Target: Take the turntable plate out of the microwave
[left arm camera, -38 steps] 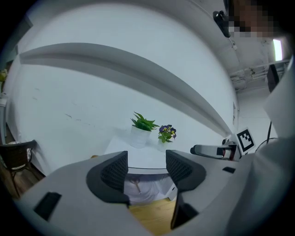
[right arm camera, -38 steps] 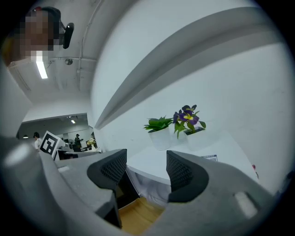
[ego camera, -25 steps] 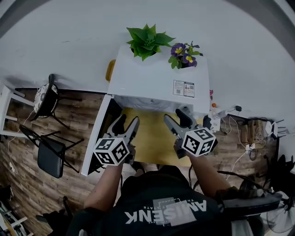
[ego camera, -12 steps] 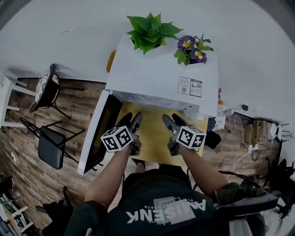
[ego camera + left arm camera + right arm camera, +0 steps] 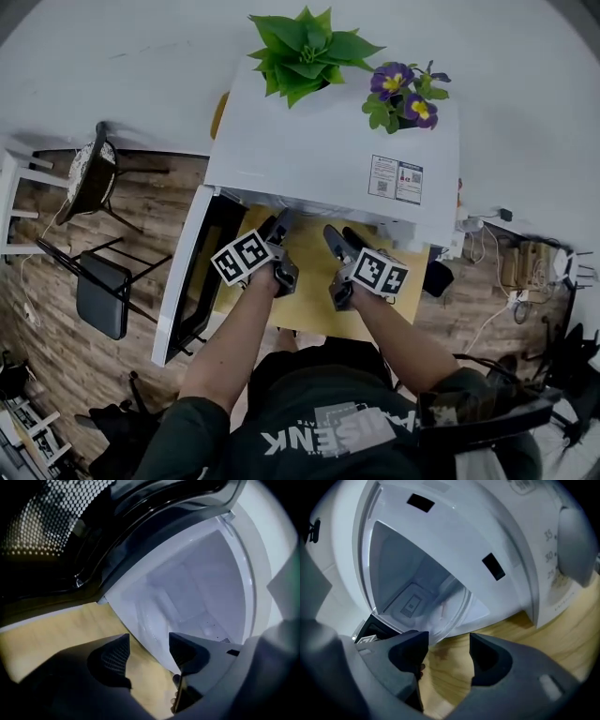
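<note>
The white microwave [image 5: 328, 155] stands on a yellow wooden table with its door [image 5: 192, 281] swung open to the left. A clear glass turntable plate [image 5: 152, 613] lies on the cavity floor and also shows in the right gripper view [image 5: 445, 609]. My left gripper [image 5: 147, 641] is open at the cavity's left front edge, just short of the plate's rim. Nothing lies between the jaws of my open right gripper [image 5: 449, 641], which sits before the right front edge. In the head view both grippers [image 5: 278, 227] [image 5: 339, 234] point into the opening, and the microwave's top hides the plate.
A leafy green plant [image 5: 305, 52] and a purple-flowered plant [image 5: 403, 94] stand on the microwave's top. The dark door [image 5: 93, 536] rises close on my left gripper's left. The control knob [image 5: 576, 545] is at right. Two chairs [image 5: 98, 300] stand on the wooden floor at left.
Both grippers have moved forward from the table's front to the mouth of the microwave cavity. The head view has come closer to the microwave. Both stay open.
</note>
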A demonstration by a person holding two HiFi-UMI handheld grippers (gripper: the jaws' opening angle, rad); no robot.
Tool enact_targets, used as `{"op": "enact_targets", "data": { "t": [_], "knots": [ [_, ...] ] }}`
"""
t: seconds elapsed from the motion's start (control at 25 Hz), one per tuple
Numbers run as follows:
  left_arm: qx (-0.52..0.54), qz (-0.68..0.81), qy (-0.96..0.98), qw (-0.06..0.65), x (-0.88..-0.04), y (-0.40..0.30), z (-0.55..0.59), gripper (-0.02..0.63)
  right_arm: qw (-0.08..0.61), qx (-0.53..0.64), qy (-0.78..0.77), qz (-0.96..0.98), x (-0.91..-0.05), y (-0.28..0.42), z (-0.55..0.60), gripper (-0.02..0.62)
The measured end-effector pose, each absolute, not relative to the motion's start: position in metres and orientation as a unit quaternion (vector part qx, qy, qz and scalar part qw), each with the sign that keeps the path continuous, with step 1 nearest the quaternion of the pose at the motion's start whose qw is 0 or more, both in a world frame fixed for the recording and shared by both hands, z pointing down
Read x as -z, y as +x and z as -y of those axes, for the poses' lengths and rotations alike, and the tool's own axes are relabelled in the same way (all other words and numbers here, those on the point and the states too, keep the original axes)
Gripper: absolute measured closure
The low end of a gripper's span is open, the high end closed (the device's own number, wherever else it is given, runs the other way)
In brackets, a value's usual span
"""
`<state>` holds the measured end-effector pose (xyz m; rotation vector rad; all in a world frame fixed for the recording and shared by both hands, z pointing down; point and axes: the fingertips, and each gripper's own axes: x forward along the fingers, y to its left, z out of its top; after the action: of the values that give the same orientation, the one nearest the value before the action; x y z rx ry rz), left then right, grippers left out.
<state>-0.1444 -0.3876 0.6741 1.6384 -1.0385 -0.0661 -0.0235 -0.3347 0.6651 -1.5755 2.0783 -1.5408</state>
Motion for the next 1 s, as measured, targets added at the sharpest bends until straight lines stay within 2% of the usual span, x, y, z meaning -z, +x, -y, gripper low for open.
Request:
{"op": "enact_targets", "data": {
  "t": [0.32,0.56,1.0],
  "knots": [
    [0.027,0.440,0.672,0.595,-0.693,-0.130,0.401,0.360,0.072,0.538,-0.519,-0.660,-0.676,-0.029,0.350,0.337],
    [0.032,0.416,0.684,0.598,-0.685,-0.126,0.397,0.493,0.070,0.551,-0.511,-0.656,-0.680,-0.033,0.356,0.337],
    [0.058,0.366,0.683,0.630,-0.682,-0.120,0.350,0.526,0.079,0.563,-0.485,-0.664,-0.688,-0.038,0.352,0.337]
  ]
}}
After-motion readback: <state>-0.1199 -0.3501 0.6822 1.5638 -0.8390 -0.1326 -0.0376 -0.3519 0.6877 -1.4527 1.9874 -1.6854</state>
